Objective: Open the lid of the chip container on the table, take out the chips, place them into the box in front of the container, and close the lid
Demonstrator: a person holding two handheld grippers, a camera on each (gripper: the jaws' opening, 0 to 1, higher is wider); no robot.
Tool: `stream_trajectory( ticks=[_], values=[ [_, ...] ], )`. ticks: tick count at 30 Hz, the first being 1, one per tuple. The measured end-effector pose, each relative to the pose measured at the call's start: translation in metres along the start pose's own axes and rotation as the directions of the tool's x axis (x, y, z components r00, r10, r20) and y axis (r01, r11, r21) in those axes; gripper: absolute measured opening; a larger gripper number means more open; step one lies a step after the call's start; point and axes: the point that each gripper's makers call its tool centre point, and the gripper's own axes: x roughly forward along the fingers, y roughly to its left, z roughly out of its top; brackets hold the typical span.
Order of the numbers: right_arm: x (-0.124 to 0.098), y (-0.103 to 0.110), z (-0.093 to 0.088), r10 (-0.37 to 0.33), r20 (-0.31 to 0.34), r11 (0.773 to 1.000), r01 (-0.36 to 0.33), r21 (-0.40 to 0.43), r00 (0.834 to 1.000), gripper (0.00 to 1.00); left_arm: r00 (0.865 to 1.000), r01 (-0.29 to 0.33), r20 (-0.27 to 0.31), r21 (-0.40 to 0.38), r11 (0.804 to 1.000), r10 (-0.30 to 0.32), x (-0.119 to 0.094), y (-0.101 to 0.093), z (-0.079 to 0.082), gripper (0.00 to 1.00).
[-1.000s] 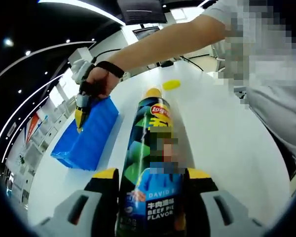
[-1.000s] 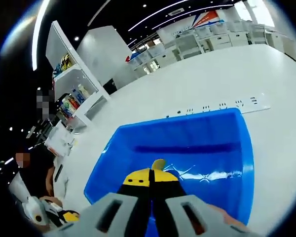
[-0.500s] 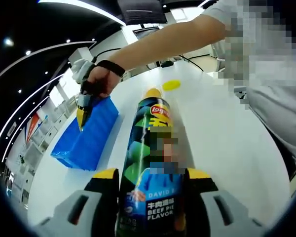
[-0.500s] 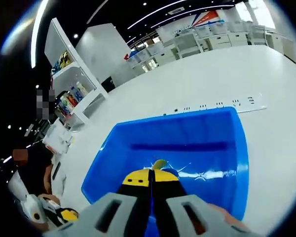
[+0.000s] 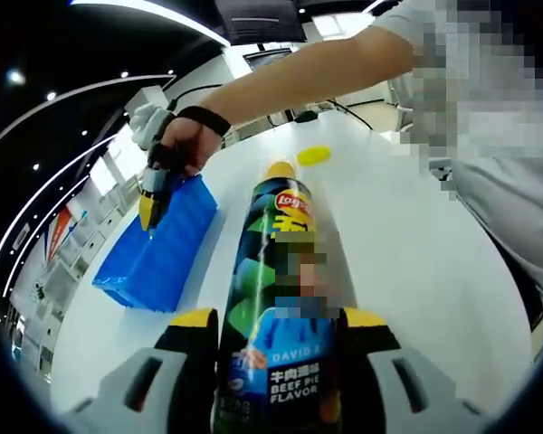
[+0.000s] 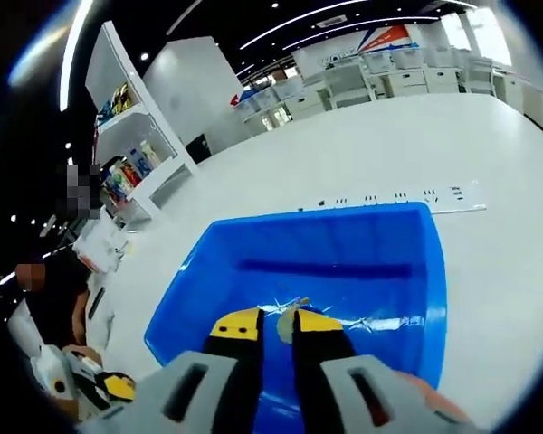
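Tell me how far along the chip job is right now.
Done: the yellow lid is off and lies on the table beyond the chip container, which the left claw grips. In hand: the right claw has parted over the blue box, with a chip between its tips. Left: any further chips, then closing the lid.

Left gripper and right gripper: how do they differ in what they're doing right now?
The left gripper is clamped around the dark, tall chip canister standing on the white table; the right gripper grips nothing solidly, its jaws slightly apart over the blue plastic box with a pale chip between the tips. The left sits low at the table; the right hangs above the box. Both have yellow-tipped jaws.
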Motion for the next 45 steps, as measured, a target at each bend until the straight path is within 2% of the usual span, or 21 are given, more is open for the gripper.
stream_trajectory(
  ticks=[27, 32, 35, 41, 45],
  values=[
    [-0.019, 0.001, -0.002, 0.005, 0.004, 0.997, -0.005, -0.074, 1.0, 0.16, 1.0, 0.006, -0.018, -0.006, 1.0, -0.006, 0.002, 0.001, -0.002, 0.54],
    [-0.028, 0.002, -0.005, 0.021, 0.011, 0.997, -0.02, -0.075, 1.0, 0.17, 1.0, 0.008, -0.021, -0.006, 1.0, -0.008, 0.003, 0.001, -0.002, 0.54],
    [-0.034, 0.004, -0.006, 0.028, 0.008, 0.994, -0.027, -0.11, 1.0, 0.17, 1.0, 0.008, -0.022, -0.003, 1.0, -0.008, 0.003, 0.001, -0.002, 0.54],
    [-0.051, 0.002, -0.002, 0.02, 0.044, 0.991, -0.013, -0.136, 0.999, 0.17, 0.999, 0.016, -0.028, -0.01, 1.0, -0.016, 0.003, 0.002, -0.002, 0.54],
    [-0.062, 0.001, -0.007, 0.014, 0.039, 0.98, -0.006, -0.197, 0.999, 0.17, 0.999, 0.019, -0.031, -0.014, 1.0, -0.019, 0.003, 0.001, -0.002, 0.54]
  ],
)
